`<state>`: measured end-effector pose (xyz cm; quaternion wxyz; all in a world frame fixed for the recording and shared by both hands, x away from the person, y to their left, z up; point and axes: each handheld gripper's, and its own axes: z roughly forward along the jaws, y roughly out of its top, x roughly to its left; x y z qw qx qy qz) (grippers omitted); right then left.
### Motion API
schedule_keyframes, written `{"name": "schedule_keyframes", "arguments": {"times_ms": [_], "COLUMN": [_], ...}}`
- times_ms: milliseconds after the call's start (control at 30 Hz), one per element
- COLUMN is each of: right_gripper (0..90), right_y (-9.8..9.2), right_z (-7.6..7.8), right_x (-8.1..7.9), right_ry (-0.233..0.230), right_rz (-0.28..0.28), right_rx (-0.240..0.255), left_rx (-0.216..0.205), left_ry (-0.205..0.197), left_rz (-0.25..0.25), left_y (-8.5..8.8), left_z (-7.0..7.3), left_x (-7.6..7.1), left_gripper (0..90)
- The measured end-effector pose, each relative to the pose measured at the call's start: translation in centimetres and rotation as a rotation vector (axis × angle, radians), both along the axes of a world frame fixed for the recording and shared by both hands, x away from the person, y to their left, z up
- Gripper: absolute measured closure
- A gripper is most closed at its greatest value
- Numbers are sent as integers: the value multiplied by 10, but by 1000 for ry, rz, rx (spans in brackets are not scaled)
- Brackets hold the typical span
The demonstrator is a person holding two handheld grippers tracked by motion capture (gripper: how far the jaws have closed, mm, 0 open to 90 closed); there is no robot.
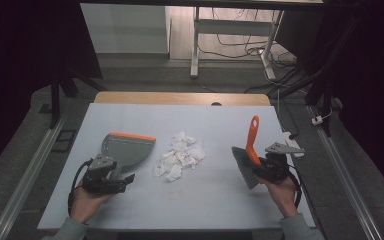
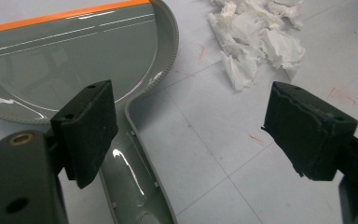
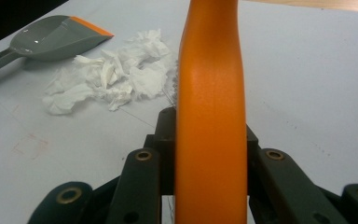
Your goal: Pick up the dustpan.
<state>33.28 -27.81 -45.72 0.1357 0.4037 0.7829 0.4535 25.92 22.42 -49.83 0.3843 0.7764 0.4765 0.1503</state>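
Overhead, pale grey table (image 1: 145, 210), wooden far edge (image 1: 180, 98), dark room.

From my high view the table (image 1: 145, 210) is evenly and softly lit, while the surroundings at nine and three o'clock sink into near black. Shadows are faint. In my left gripper view, white glare streaks run across the grey dustpan (image 2: 70, 60), and the near fingers (image 2: 86, 130) look soft. In my right gripper view the orange brush handle (image 3: 212, 116) is blurred up close and the paper scraps (image 3: 112, 77) stay fairly sharp.
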Motion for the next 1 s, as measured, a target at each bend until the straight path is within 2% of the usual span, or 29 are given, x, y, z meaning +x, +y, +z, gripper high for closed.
{"name": "schedule_keyframes", "arguments": {"times_ms": [567,700,867,1000], "right_gripper": [716,716,715,716], "right_y": [1,1,1,1], "right_z": [1,1,2,2], "right_x": [-1,-2,-2,-2], "right_ry": [-3,-4,-3,-5], "right_rz": [3,4,6,5], "right_rx": [-3,-2,-1,1], "left_rx": [11,32,85,121], "left_ry": [-10,-13,-29,-17], "left_rz": [8,4,-10,-4], "left_y": [2,0,-3,-3], "left_z": [6,9,17,23], "left_x": [0,-1,-3,-4], "left_gripper": [186,184,174,172]}}
